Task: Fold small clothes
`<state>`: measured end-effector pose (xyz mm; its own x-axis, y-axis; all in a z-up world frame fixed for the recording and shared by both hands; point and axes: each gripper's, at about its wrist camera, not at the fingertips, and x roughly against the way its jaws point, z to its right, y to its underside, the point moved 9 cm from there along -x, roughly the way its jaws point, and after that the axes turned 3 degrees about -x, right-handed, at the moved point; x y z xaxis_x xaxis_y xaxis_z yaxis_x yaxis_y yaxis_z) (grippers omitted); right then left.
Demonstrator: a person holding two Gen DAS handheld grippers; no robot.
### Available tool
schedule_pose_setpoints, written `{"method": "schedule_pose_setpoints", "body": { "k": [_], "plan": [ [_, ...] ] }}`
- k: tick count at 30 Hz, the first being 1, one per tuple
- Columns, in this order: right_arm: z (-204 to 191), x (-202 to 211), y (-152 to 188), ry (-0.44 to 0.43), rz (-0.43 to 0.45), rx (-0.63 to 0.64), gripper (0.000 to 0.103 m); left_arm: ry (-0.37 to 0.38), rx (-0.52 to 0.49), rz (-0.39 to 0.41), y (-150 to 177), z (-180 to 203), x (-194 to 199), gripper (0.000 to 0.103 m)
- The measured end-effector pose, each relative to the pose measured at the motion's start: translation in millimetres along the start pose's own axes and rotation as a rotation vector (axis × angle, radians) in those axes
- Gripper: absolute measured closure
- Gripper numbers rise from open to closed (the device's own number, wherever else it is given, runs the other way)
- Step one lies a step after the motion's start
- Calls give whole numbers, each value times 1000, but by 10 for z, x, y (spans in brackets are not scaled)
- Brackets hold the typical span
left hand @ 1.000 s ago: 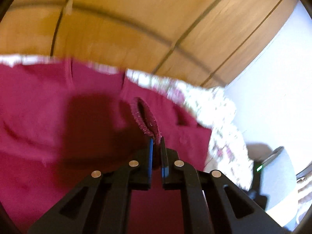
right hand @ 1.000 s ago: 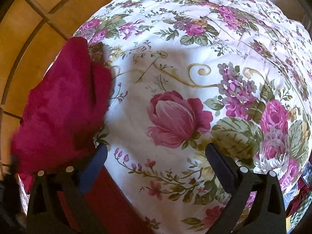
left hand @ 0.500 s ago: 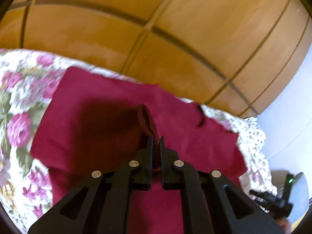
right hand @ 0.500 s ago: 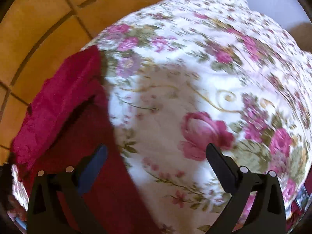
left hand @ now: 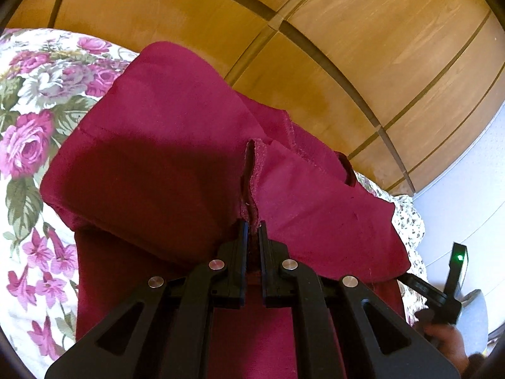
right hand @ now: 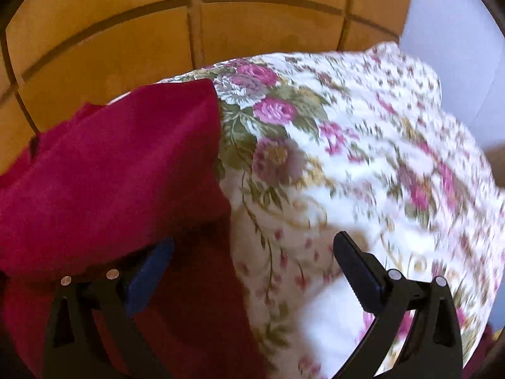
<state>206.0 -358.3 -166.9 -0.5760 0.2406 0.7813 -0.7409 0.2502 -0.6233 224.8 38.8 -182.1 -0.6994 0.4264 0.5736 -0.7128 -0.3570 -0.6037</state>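
Pinching a stitched hem between its two nearly closed fingers, the left gripper holds a fold of the crimson garment raised just ahead of its tips, the rest of the cloth spreading away forward and to both sides over the floral quilt. Beyond the cloth runs a wooden panelled wall. The right gripper has its jaws spread wide with nothing between them; the garment lies ahead and to its left, one finger over the red cloth, the other over the quilt. The fabric looks thin, soft and light: it drapes and creases freely, so it will probably sag from any single hold and slide easily on the padded quilt. The seamed hem seems the best place to grip, being thicker and less likely to slip out than a single layer. A second hold at a matching hem or corner, to the right gripper's left, would likely keep the fold straight; a grasp too deep risks catching the quilt as well.
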Motion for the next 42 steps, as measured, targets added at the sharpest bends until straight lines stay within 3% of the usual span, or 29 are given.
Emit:
{"method": "schedule_pose_setpoints", "body": {
  "k": [3,4,6,8,11,16,17,21,25,28,31,32,36,39,42],
  "plan": [
    [241,33,-98,139,45,-53,2,5,-1,3,0,12,-16,98],
    [341,32,-82,158,29,-92,2,7,-1,4,2,16,-15,98],
    [457,-77,24,114,-48,-156,2,7,-9,3,13,26,-34,98],
    [585,-185,181,224,-112,-130,3,7,-14,-2,19,33,-48,98],
    [732,-271,300,135,-138,-279,2,20,-3,-1,16,17,-49,98],
    [789,-52,173,117,-75,-305,2,41,5,9,14,19,-28,97],
    [759,20,133,94,-52,-316,2,46,7,12,20,17,-20,95],
    [604,288,-121,12,70,-352,2,96,-30,32,27,134,30,67],
    [208,273,-337,-68,108,-272,2,83,-49,29,38,168,21,65],
    [-95,155,-366,-41,92,-134,2,79,-46,22,38,160,5,65],
    [-7,-136,-261,127,-6,-30,2,62,-62,16,47,167,-8,65],
    [72,-235,-200,143,-39,-34,2,59,-62,13,50,167,-17,65],
    [197,-344,-127,66,-66,-133,2,44,-73,7,42,174,-47,65],
    [188,-194,-202,73,-8,-138,2,49,-67,7,39,168,-51,65],
    [180,37,-385,-2,92,-232,2,44,-73,11,45,172,-48,65]
  ]
}}
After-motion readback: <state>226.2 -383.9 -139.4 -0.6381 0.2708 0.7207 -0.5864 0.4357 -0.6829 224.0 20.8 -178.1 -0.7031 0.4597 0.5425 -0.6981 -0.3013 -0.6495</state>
